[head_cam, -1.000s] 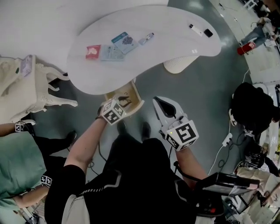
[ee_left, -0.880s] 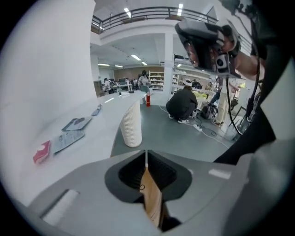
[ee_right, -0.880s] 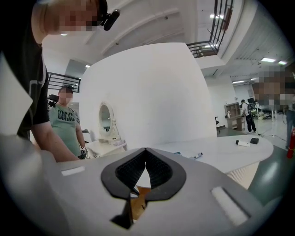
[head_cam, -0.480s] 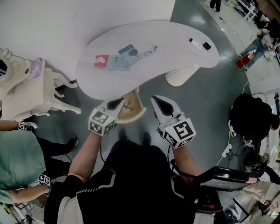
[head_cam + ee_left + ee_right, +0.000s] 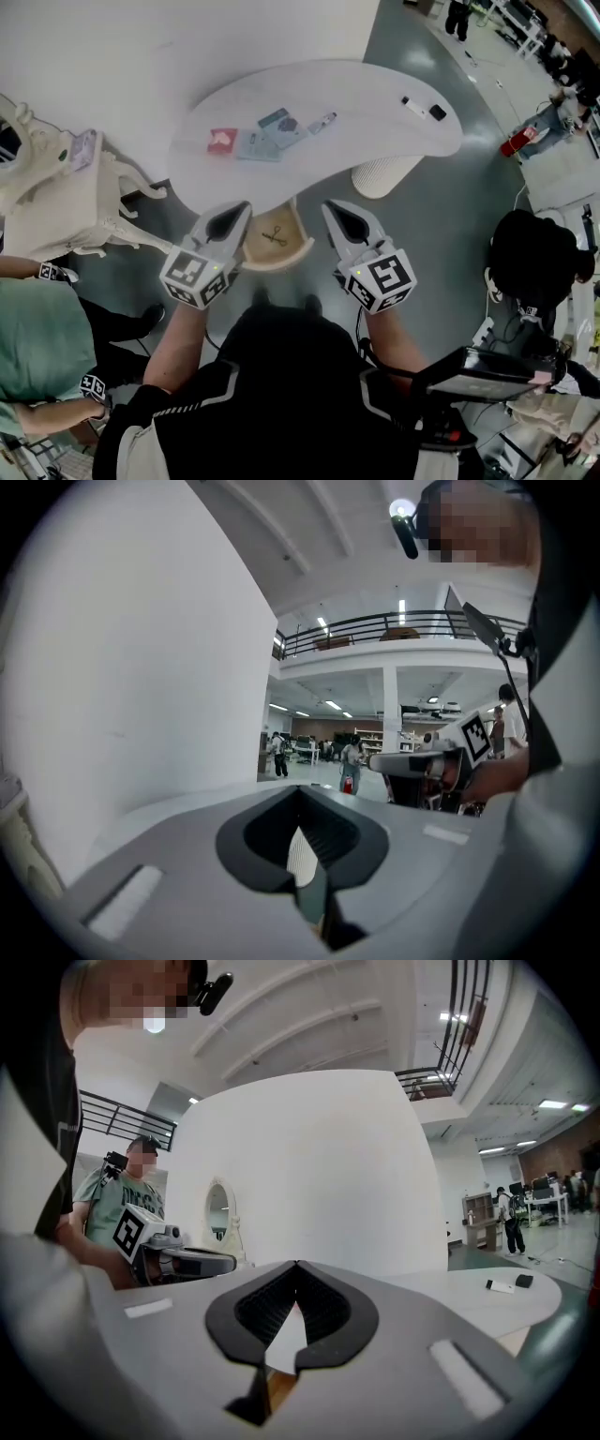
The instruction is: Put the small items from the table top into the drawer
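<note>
The left tool (image 5: 238, 210) is seen with its jaws pressed together and nothing between them. The right tool (image 5: 334, 208) is likewise closed and empty. Both are held in front of the person, side by side and well apart, and are pointed towards the white curved surface (image 5: 375, 141).

The small items are found on the surface, none in a tool. A red packet (image 5: 223, 141), a pale card (image 5: 251, 146), a teal packet (image 5: 280, 123) and a tube (image 5: 322, 122) are grouped near the left end; the card is touched or overlapped by the teal packet, and the tube is set just beside them on the right. A white item (image 5: 412, 106) and a black item (image 5: 437, 113) are laid close together near the far right end, well apart from the group.

The drawer (image 5: 298, 246), wooden with a rounded front, is pulled out from under the near edge of the surface and is seen between the two tools. A thin dark mark (image 5: 274, 236) is seen on its floor; whether it is a thing or a print cannot be told.

The surface is carried on a ribbed white pedestal (image 5: 384, 174). An ornate white dresser (image 5: 66, 202) is placed at the left, and a person in a green shirt (image 5: 37, 342) is seen beside it
</note>
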`<state>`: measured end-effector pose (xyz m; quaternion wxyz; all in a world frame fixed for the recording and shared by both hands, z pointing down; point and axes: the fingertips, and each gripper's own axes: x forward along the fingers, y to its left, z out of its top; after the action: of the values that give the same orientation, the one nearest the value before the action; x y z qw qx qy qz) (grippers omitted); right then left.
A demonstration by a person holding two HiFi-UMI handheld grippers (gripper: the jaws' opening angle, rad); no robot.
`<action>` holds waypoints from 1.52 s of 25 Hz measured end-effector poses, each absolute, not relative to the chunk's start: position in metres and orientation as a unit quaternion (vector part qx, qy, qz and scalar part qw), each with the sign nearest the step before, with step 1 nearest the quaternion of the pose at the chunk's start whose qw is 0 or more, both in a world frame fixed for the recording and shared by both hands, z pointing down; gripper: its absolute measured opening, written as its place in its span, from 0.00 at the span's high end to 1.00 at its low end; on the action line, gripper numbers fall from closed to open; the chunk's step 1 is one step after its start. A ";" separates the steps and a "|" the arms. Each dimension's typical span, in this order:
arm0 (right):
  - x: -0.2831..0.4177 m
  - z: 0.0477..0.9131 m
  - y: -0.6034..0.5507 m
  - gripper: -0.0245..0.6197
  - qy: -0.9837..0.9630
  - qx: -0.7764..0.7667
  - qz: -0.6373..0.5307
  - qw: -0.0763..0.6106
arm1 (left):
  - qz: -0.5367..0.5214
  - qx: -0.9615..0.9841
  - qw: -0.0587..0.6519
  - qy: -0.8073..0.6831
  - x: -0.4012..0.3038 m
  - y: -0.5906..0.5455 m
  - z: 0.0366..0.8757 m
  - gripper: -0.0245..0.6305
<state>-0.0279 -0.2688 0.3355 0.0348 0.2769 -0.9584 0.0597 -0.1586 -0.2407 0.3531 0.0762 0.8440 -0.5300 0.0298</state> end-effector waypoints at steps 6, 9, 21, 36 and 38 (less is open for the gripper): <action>-0.032 0.333 -0.270 0.96 -0.959 0.276 0.058 0.038 | 0.011 0.830 0.074 -0.553 -0.168 -0.232 0.341 0.96; -0.033 0.330 -0.270 0.96 -0.956 0.285 0.060 0.034 | 0.008 0.826 0.075 -0.558 -0.172 -0.229 0.340 0.96; -0.044 0.318 -0.266 0.96 -0.958 0.282 0.036 0.022 | -0.003 0.808 0.046 -0.588 -0.194 -0.217 0.326 0.96; -0.056 0.319 -0.270 0.96 -0.959 0.280 0.040 0.026 | -0.020 0.791 0.036 -0.610 -0.206 -0.219 0.322 0.96; -0.057 0.319 -0.269 0.96 -0.960 0.278 0.037 0.025 | -0.022 0.790 0.036 -0.612 -0.207 -0.219 0.322 0.96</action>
<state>-0.0568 -0.2694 0.3185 0.0250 0.2777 -0.9596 0.0373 -0.2074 -0.2194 0.3221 0.0364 0.7899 -0.6118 -0.0223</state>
